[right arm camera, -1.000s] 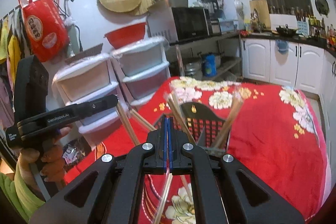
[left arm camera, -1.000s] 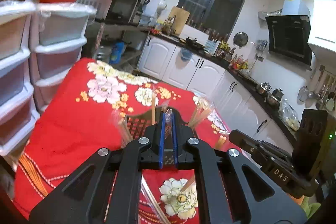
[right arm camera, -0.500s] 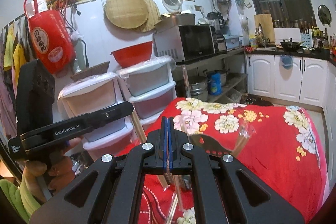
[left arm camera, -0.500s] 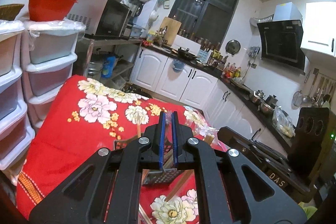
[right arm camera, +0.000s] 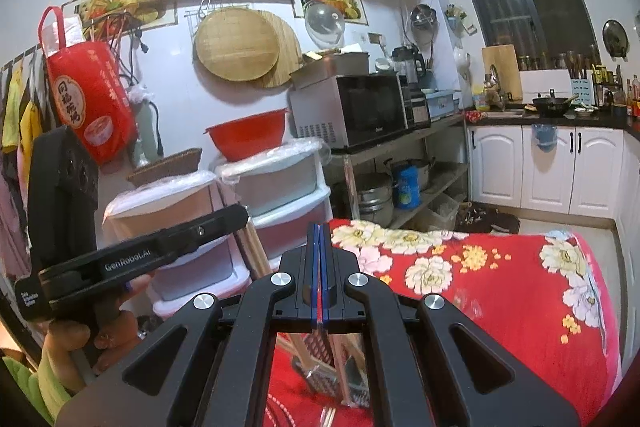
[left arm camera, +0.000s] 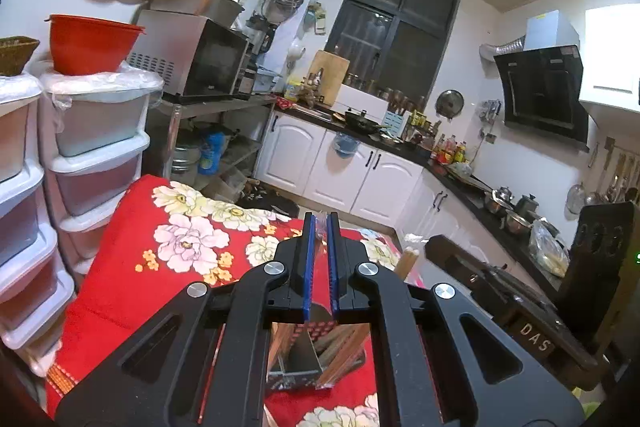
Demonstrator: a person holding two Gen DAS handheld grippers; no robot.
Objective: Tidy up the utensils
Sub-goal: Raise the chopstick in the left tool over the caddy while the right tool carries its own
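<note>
A dark perforated utensil holder (left arm camera: 298, 359) with a metal divider stands on the red flowered tablecloth (left arm camera: 132, 267), with several plastic-sleeved chopsticks in it. It shows below my left gripper (left arm camera: 319, 223), which is shut on a clear sleeve of chopsticks. In the right wrist view those chopsticks (right arm camera: 256, 247) hang under the left gripper (right arm camera: 240, 217). My right gripper (right arm camera: 319, 229) is shut on another clear sleeve that trails down over the holder (right arm camera: 320, 351). The left wrist view shows the right gripper (left arm camera: 434, 247) with its chopsticks (left arm camera: 406, 259) at its tip.
Stacked plastic drawers (left arm camera: 96, 131) topped by a red basin (left arm camera: 88, 43) stand just left of the table. A microwave (left arm camera: 192, 63) on a metal shelf and white kitchen cabinets (left arm camera: 340, 167) lie beyond. A hand (right arm camera: 76, 339) holds the left gripper's handle.
Both grippers have risen, still shut. The holder has dropped lower in both views and now shows only beneath the fingers; the pinched sleeves came up with the grippers.
</note>
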